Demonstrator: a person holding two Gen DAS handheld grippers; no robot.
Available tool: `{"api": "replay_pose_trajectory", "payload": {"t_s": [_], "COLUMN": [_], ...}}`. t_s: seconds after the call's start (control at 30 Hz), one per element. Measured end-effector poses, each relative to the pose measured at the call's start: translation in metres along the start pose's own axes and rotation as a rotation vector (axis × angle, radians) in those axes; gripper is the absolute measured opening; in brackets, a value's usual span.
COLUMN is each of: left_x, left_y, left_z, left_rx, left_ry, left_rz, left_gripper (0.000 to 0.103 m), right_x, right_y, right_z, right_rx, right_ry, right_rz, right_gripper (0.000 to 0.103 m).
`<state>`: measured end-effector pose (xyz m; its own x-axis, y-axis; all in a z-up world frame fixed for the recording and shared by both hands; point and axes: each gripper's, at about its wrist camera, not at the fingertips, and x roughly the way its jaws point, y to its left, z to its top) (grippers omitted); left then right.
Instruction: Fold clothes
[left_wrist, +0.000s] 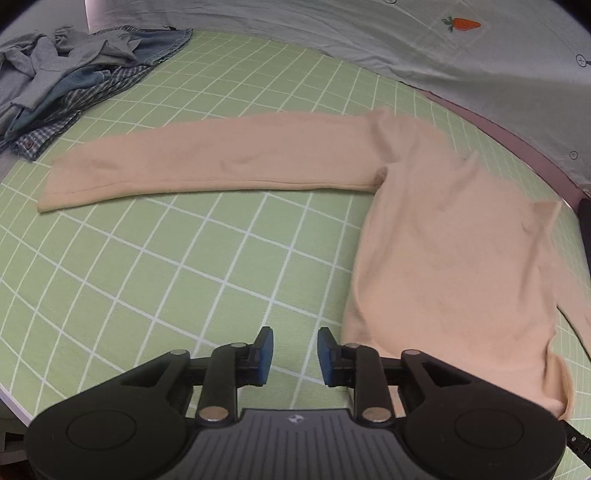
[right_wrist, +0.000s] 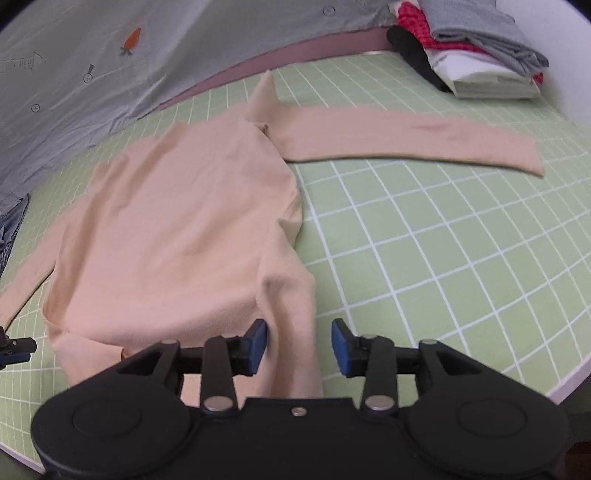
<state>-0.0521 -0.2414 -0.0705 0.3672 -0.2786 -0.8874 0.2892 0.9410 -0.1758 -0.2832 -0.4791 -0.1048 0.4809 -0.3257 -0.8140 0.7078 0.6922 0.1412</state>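
A peach long-sleeved top (left_wrist: 454, 236) lies spread flat on the green grid-lined mat (left_wrist: 177, 280) that covers the surface, and everything else is placed from it. Its two sleeves reach straight out to either side of the body, one (left_wrist: 207, 166) seen in the left wrist view, the other (right_wrist: 410, 136) in the right wrist view.

The left gripper (left_wrist: 295, 356) hangs over bare mat just beside the top's lower hem corner; its jaws stand partly open with nothing between them. The right gripper (right_wrist: 299, 345) sits at the opposite hem corner, jaws partly open, a fold of the top's side edge lying between them without the pads pressing on it.

Beyond the outstretched left-view sleeve lies a crumpled heap of denim and checked clothes (left_wrist: 74, 70). Past the other sleeve's cuff sits a stack of folded clothes (right_wrist: 480, 48). Behind the top's collar hangs a grey sheet with a carrot print (right_wrist: 92, 66).
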Motion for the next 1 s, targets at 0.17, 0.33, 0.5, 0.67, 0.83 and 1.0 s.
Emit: {"api": "replay_pose_trajectory", "payload": {"t_s": [0.17,0.33,0.5,0.67,0.83,1.0], "left_x": [0.013,0.029,0.037,0.036,0.023,0.023], "left_y": [-0.033,-0.057,-0.047,-0.032,-0.040,-0.065], "left_z": [-0.001,-0.003,-0.003,-0.005,-0.010,-0.020], "left_rx": [0.048,0.104,0.092,0.050,0.053,0.103], "left_ry": [0.027,0.043,0.071,0.080,0.044,0.053], "left_rz": [-0.031,-0.012,0.010,0.030,-0.007,-0.027], "left_gripper": [0.039,0.043,0.043,0.044,0.044,0.044], "right_x": [-0.001,0.019,0.027,0.029,0.021,0.019], "right_y": [0.020,0.023,-0.015,-0.045,-0.046,-0.022], "right_z": [0.011,0.021,0.019,0.012,0.011,0.006], "right_rx": [-0.145,-0.195,-0.104,-0.041,-0.027,-0.115], "right_ry": [-0.070,-0.054,-0.031,0.000,-0.032,-0.042], "right_rz": [-0.008,-0.012,-0.113,-0.184,-0.143,-0.076], "right_gripper": [0.044,0.034,0.011,0.010,0.027,0.039]}}
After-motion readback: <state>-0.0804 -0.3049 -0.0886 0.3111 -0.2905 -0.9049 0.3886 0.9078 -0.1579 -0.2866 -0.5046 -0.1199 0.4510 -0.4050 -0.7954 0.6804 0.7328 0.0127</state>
